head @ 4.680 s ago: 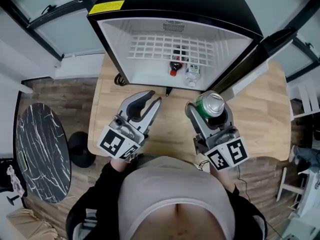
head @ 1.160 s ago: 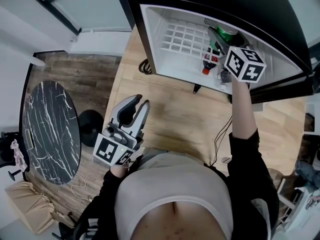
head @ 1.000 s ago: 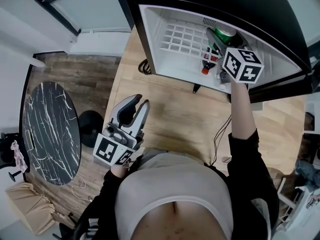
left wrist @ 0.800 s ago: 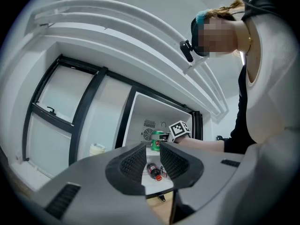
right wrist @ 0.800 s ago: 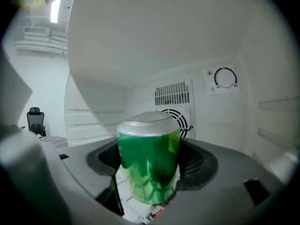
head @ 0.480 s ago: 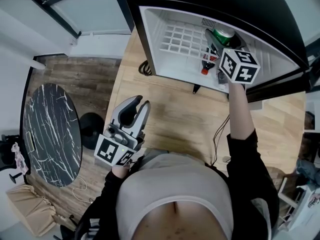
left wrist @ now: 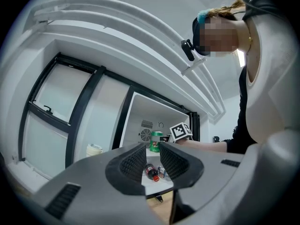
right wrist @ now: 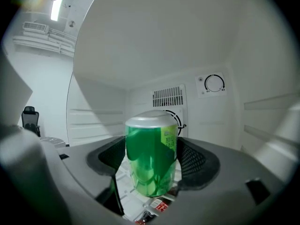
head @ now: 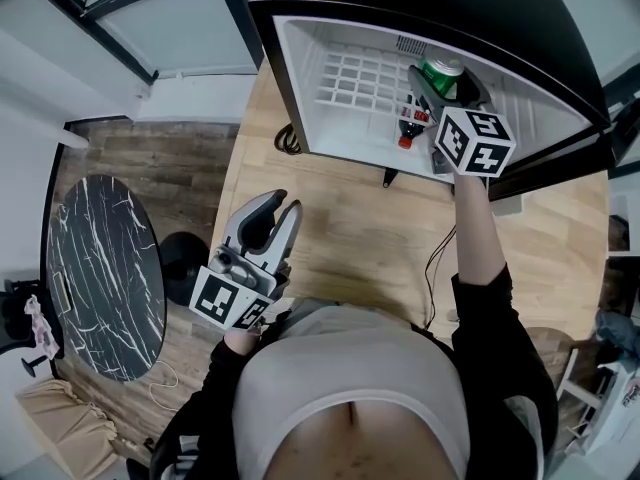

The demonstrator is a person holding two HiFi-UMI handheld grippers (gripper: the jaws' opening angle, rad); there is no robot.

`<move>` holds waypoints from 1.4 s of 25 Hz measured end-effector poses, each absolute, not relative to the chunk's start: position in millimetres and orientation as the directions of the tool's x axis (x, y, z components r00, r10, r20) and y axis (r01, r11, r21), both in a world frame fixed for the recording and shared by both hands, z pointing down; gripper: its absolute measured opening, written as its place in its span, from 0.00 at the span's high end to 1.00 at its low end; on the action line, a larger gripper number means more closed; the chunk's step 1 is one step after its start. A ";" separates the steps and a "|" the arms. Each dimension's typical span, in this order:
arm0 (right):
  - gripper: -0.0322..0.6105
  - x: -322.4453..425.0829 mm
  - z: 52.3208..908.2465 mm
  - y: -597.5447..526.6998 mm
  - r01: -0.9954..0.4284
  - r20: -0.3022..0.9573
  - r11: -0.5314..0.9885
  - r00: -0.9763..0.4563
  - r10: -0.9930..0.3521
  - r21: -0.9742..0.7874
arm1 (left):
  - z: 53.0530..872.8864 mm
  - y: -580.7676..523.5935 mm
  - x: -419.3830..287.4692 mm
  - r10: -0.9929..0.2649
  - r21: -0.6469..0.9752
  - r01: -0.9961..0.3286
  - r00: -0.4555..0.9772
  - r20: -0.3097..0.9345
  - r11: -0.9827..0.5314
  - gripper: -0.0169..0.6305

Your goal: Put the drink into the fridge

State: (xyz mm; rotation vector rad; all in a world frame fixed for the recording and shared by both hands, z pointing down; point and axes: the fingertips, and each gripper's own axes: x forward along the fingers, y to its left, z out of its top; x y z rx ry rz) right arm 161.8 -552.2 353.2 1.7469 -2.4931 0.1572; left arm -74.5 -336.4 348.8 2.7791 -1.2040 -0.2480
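My right fingers point(head: 446, 84) are clamped on the green drink can point(head: 441, 67), one pad on each side of it, and my right arm reaches well inside the open fridge point(head: 300, 88). In the right gripper view the can point(right wrist: 149, 149) stands upright between the fingers point(right wrist: 193, 161), silver top up, with the fridge's white back wall behind it, a slotted vent point(right wrist: 167, 96) and a round dial point(right wrist: 214, 84) to its right. The white wire shelf point(right wrist: 125, 182) lies under the can; I cannot tell whether the can touches it. From the head view the can sits at the right end of that shelf point(head: 355, 73), above a cola bottle point(head: 404, 128) with a red cap that lies on the fridge floor. A second, clear bottle just beside it is mostly hidden by my marker cube point(head: 475, 140).

My left fingers point(head: 283, 208) are slightly apart with nothing between them, held over the near edge of the wooden desk point(head: 350, 238), close to my body and well apart from the fridge. In the left gripper view the gap between those fingers point(left wrist: 133, 163) frames the fridge interior: the green can point(left wrist: 155, 141), the cube and the cola bottle point(left wrist: 151, 171) below.

A black cable point(head: 437, 258) trails over the desk under my right arm.
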 end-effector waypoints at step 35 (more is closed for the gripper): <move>0.42 178.1 323.8 -444.9 -0.949 -0.025 0.311 -0.310 -0.950 -0.057 | 346.3 -348.1 -11.2 -0.576 0.163 -0.555 0.805 -0.139 -0.815 0.83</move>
